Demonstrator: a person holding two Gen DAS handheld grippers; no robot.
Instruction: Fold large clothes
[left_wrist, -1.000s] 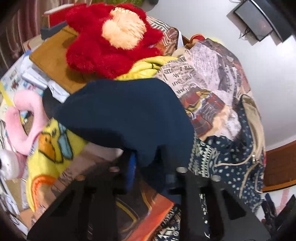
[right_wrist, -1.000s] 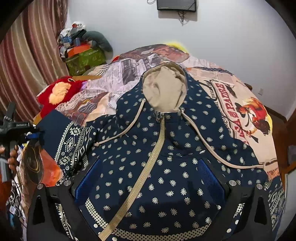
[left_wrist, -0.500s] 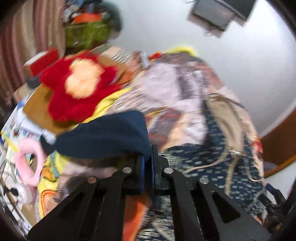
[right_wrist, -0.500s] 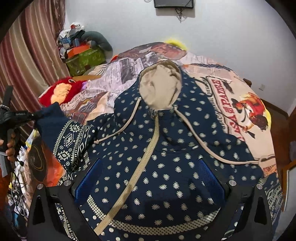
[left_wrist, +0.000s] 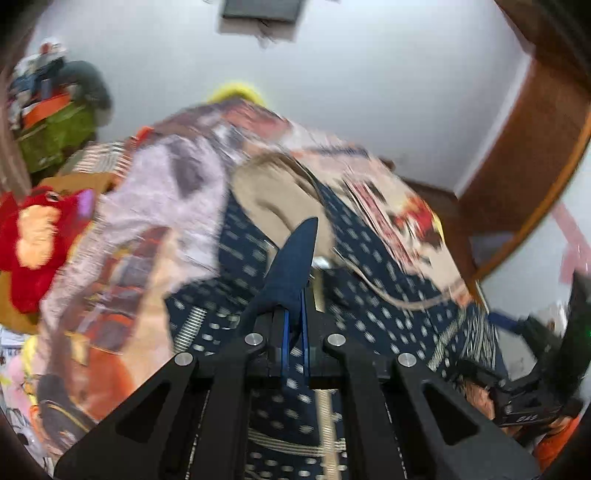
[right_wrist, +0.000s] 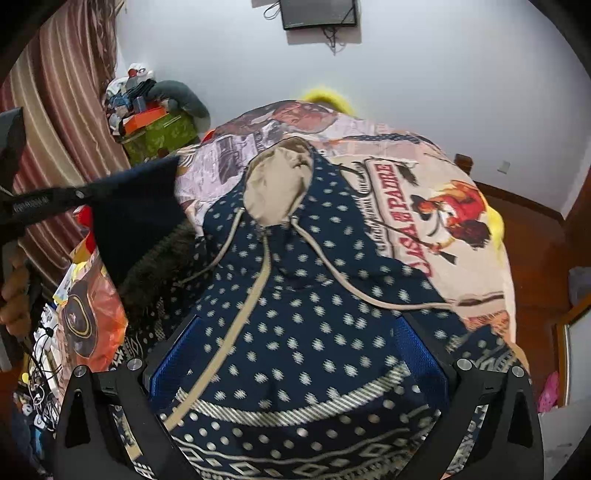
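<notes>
Left gripper (left_wrist: 292, 325), black two-finger tool with blue pads: jaws pinched together on a fold of plain dark navy cloth, the sleeve (left_wrist: 295, 262) of the hooded jacket. The cloth stands up from between the pads as a pointed flap. Left wrist view is smeared with motion blur. From the right wrist view the same gripper (right_wrist: 83, 194) comes in at the left edge, the sleeve (right_wrist: 136, 218) hanging from it as a broad dark sheet lifted off the bed, a person's hand (right_wrist: 14, 295) gripping the handle below.

Right gripper (right_wrist: 295, 347), black fingers with blue mesh pads (right_wrist: 173, 354): jaws stand wide apart, nothing between the pads, poised above the jacket's lower front.

Dark navy hooded jacket with pale dot pattern (right_wrist: 314, 314) lies face up across the bed, hem with banded geometric trim nearest the right gripper, tan zip strip (right_wrist: 255, 291) running up the middle, tan-lined hood (right_wrist: 277, 192) at the far end, two tan drawcords trailing down over the chest.

Under it, a printed bedspread with newspaper and rooster motifs (right_wrist: 424, 206). Beside the bed on the left: red plush toy (left_wrist: 33, 243), striped curtain (right_wrist: 62, 110), green box with clutter on top (right_wrist: 162, 134). Dark screen on the white wall (right_wrist: 319, 14).
</notes>
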